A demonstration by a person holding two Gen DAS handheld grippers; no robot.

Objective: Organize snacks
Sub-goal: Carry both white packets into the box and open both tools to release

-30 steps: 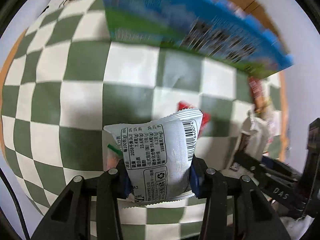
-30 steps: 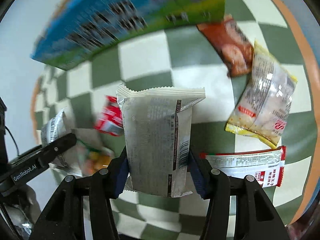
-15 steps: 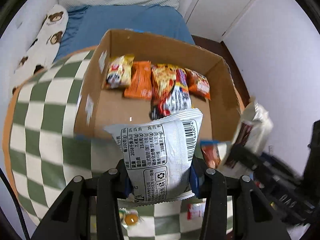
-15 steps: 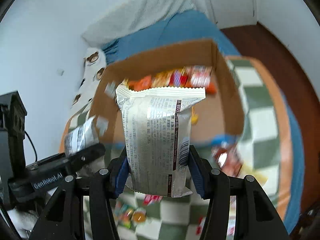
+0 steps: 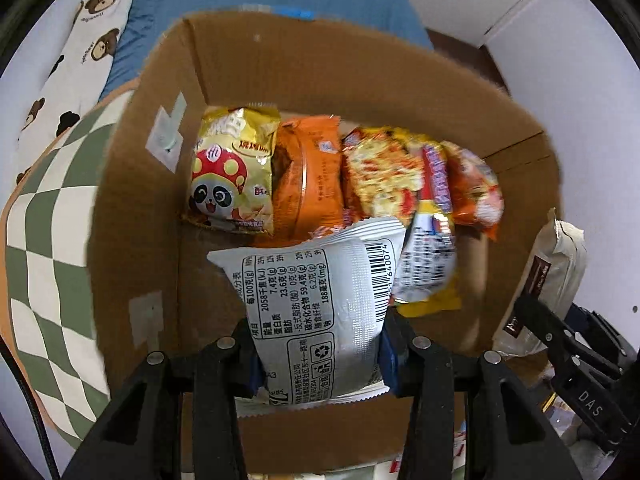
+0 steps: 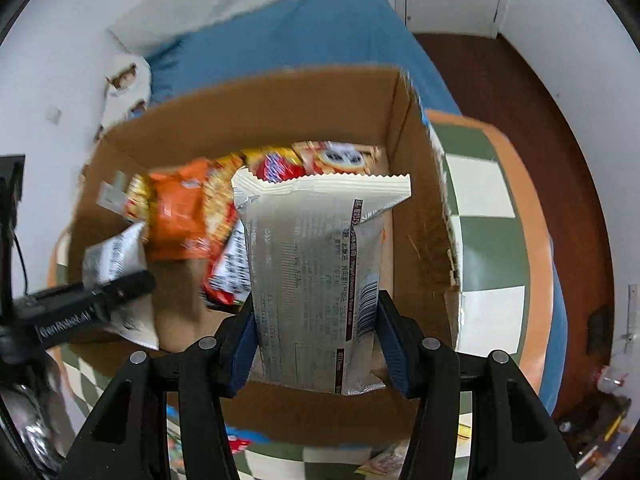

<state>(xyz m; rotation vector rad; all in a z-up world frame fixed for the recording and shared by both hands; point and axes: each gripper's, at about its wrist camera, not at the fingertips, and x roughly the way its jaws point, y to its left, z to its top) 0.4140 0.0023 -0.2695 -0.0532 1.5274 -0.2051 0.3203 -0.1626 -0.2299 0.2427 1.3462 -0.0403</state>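
My left gripper (image 5: 320,356) stays clamped on the silver snack packet (image 5: 320,304), and my right gripper (image 6: 316,344) on the cream cookie packet (image 6: 316,272). A second ago both hung low over the checkered tabletop (image 5: 48,240); now they hover above the open cardboard box (image 5: 132,200), closer than half a second ago, over the orange bag (image 5: 312,184) and panda bag (image 5: 232,176) inside.
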